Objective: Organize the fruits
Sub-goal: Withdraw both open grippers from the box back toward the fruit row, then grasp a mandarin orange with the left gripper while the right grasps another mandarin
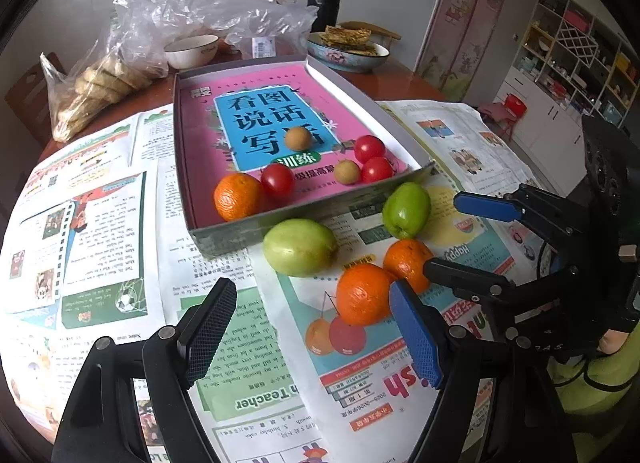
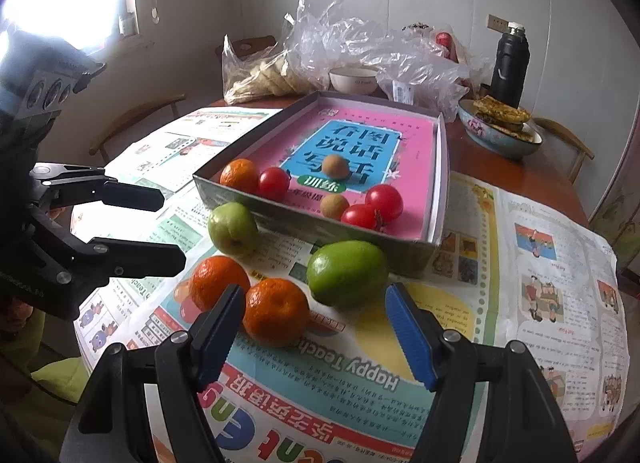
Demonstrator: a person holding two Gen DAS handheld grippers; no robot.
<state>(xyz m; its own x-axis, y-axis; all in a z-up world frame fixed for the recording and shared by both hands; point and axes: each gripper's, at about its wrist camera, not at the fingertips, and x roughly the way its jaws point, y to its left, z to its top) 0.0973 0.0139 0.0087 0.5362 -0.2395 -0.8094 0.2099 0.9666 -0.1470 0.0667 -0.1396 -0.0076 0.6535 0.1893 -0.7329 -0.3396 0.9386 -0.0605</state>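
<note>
Left wrist view: your left claw [image 1: 316, 333] stood wide and empty at bottom centre, w/ two oranges [image 1: 362, 294] just beyond its blue finger. Right wrist view: your right claw [image 2: 316, 333] was likewise wide, holding nothing, nearest orange [image 2: 276, 311] btwn its fingers, not gripped. Two green fruits [image 2: 346, 273] lay on newspaper [image 2: 520, 263] in front of the box [image 1: 280, 223], centre frame; inside it: one orange, three tomatoes [image 1: 369, 148], two small brown fruits.
</note>
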